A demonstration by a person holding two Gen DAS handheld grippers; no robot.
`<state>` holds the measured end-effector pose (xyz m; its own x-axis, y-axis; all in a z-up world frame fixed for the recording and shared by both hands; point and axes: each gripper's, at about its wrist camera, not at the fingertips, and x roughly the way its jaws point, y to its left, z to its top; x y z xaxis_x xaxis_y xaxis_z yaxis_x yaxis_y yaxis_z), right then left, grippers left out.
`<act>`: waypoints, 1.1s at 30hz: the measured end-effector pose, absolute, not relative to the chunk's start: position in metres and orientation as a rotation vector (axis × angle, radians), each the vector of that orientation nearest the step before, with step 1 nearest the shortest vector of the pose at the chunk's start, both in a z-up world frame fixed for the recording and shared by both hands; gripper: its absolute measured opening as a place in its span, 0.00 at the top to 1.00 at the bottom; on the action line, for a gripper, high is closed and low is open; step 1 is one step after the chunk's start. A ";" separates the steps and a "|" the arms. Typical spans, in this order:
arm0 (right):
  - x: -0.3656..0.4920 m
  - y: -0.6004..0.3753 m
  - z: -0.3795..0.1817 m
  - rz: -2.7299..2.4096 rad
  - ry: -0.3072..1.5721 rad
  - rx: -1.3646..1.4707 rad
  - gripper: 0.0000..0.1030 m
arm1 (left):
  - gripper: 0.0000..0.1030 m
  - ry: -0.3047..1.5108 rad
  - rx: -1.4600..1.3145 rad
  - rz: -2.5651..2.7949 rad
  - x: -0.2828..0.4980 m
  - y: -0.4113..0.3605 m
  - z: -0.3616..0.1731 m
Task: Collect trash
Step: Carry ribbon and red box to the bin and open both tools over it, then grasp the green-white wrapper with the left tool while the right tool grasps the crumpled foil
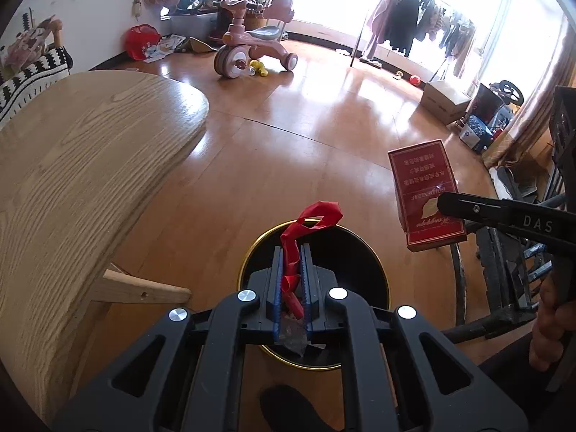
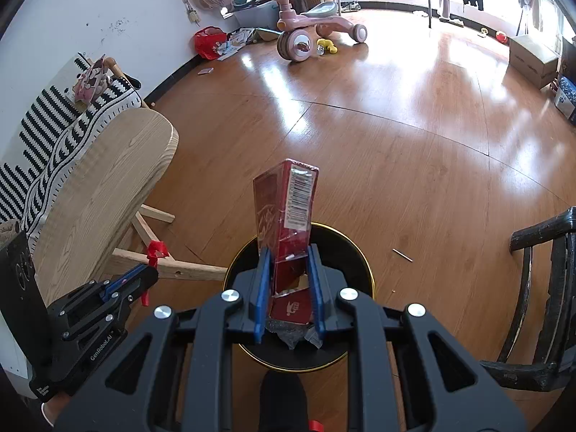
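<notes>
My left gripper (image 1: 291, 248) is shut on a twisted red ribbon (image 1: 312, 220), whose loop curls up past the fingertips. It hangs right over a black bin with a gold rim (image 1: 363, 252) on the floor. My right gripper (image 2: 287, 252) is shut on a red cigarette carton (image 2: 288, 205) that stands upright between the blue pads, above the same bin (image 2: 345, 252). In the left wrist view the carton (image 1: 423, 187) shows at the right, pinched by the right gripper's black finger (image 1: 468, 210). The right wrist view has the left gripper (image 2: 144, 273) at lower left with the ribbon (image 2: 157, 250).
A light wooden table (image 1: 90, 165) stands left of the bin, its leg brace (image 2: 180, 270) close to the rim. A black chair (image 2: 547, 288) is at the right. A pink tricycle (image 1: 252, 46), boxes (image 1: 444, 100) and a clothes rack (image 1: 414, 25) are far across the wooden floor.
</notes>
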<state>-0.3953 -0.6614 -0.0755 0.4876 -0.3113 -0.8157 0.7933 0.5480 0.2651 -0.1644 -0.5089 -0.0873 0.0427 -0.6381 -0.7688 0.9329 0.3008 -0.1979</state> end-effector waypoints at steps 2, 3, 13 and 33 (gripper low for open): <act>-0.395 -0.661 -0.076 -0.743 0.793 0.700 0.80 | 0.91 0.905 0.405 -1.260 -0.166 -0.510 -0.088; -0.395 -0.661 -0.076 -0.743 0.793 0.701 0.80 | 0.90 0.907 0.405 -1.264 -0.164 -0.510 -0.088; -0.394 -0.662 -0.075 -0.744 0.793 0.701 0.80 | 0.32 0.879 0.396 -1.258 -0.170 -0.508 -0.087; -0.383 -0.662 -0.068 -0.721 0.772 0.709 0.34 | 0.19 0.844 0.406 -1.211 -0.161 -0.491 -0.074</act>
